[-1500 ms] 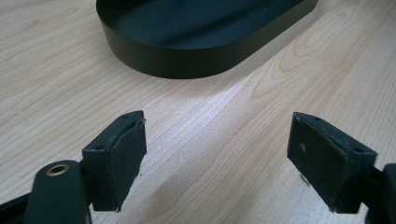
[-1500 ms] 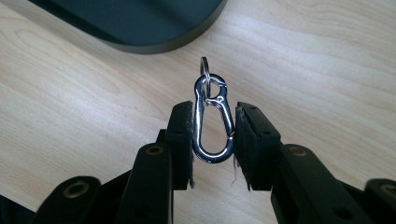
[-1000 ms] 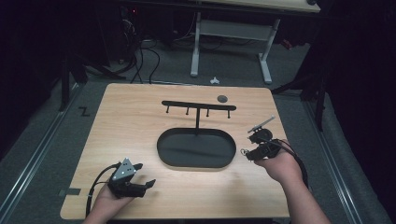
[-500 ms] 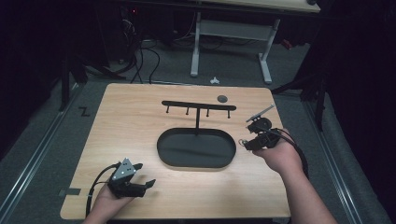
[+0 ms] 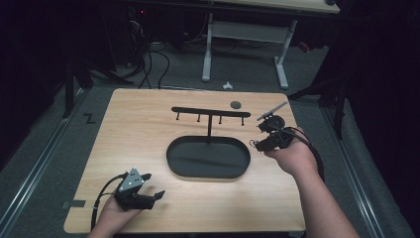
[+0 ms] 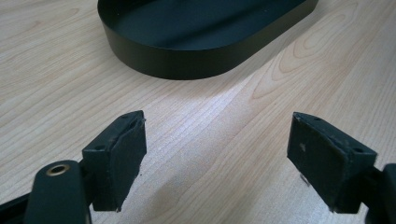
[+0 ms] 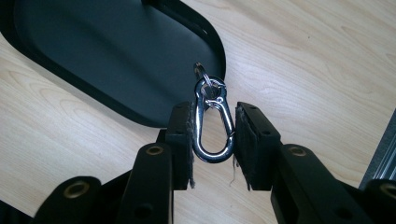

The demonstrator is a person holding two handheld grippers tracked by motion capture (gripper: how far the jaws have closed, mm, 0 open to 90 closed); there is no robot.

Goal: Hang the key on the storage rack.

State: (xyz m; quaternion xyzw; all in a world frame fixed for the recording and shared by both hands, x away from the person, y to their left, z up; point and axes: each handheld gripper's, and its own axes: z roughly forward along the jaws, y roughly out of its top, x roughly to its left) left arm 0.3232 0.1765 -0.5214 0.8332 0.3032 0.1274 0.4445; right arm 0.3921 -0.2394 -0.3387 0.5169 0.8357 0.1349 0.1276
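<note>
The high view looks forward and down from above the near edge of the wooden table [image 5: 143, 124], taking in the whole tabletop, with floor and desk legs along the upper frame. The left gripper view sits close above the table surface, facing along its own jaws toward the black oval tray [image 6: 187, 56] at the top of the frame. The right gripper view looks steeply down, close in, with the same tray [image 7: 93, 51] at upper left. All three views share this tray [image 5: 208, 158].
</note>
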